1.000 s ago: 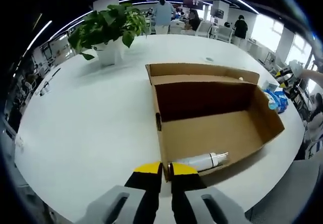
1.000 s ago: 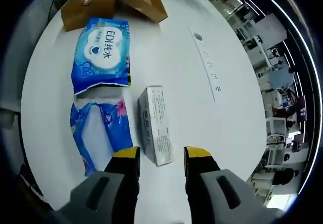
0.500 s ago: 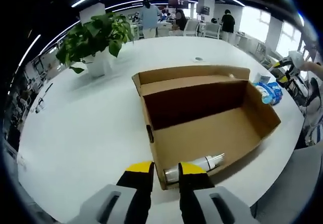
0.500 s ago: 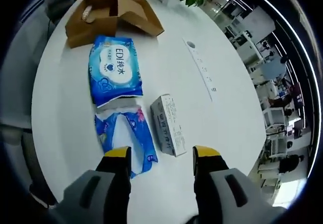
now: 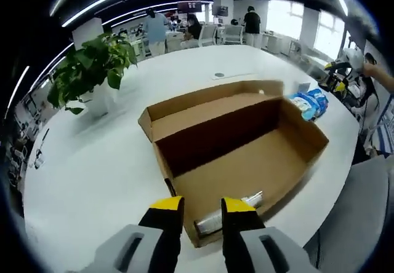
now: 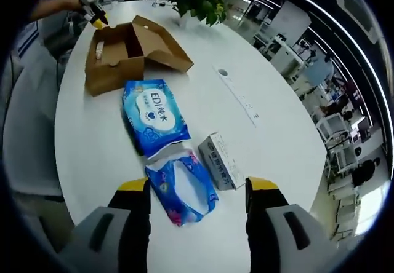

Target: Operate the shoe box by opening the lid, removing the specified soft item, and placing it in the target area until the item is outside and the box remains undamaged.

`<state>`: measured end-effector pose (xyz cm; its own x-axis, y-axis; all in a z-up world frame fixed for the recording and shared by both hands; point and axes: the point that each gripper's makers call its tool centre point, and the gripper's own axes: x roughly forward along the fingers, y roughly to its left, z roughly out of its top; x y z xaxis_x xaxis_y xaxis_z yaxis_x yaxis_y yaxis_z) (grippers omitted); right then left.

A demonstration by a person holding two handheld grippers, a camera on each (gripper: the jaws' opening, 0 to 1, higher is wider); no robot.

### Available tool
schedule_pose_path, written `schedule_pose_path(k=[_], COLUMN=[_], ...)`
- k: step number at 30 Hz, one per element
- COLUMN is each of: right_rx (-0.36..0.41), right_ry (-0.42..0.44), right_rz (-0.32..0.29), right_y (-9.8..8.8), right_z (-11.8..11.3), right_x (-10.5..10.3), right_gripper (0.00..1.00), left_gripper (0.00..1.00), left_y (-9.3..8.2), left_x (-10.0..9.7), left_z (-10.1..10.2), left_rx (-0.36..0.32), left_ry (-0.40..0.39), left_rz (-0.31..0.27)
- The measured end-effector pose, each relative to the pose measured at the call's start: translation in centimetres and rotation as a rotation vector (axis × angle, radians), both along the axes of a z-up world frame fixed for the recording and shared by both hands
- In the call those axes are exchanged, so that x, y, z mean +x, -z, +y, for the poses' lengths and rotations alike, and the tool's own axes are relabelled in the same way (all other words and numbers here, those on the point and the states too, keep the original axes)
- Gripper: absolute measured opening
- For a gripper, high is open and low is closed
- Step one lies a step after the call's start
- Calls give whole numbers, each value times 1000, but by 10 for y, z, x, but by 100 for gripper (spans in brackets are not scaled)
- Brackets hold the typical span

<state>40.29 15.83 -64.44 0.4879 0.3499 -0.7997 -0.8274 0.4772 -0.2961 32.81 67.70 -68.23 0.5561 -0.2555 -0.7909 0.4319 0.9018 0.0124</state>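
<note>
Right tongs (image 6: 197,187) have drawn back, open, above the crumpled blue soft pack (image 6: 181,187); left tongs (image 5: 202,206) open, by the open brown cardboard box (image 5: 246,156), whose long axis runs toward upper right.

— What do the tools look like?
— The left gripper (image 5: 202,206) has grey moulded bodies, black jaws and yellow tips.
— And the other?
— The right gripper (image 6: 198,185) is built the same: grey shells, black jaws, yellow-capped tips.
</note>
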Motion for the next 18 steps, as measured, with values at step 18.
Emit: schedule_pose_path(k=[18], right_rx=[254], right_ry=[142], right_rz=[13], right_y=[-17], right_z=[36], right_x=[-75], right_gripper=[71], left_gripper=[28], left_y=[21], left_x=[0], left_z=[-35], left_rx=[84], left_ry=[376], left_rz=[169])
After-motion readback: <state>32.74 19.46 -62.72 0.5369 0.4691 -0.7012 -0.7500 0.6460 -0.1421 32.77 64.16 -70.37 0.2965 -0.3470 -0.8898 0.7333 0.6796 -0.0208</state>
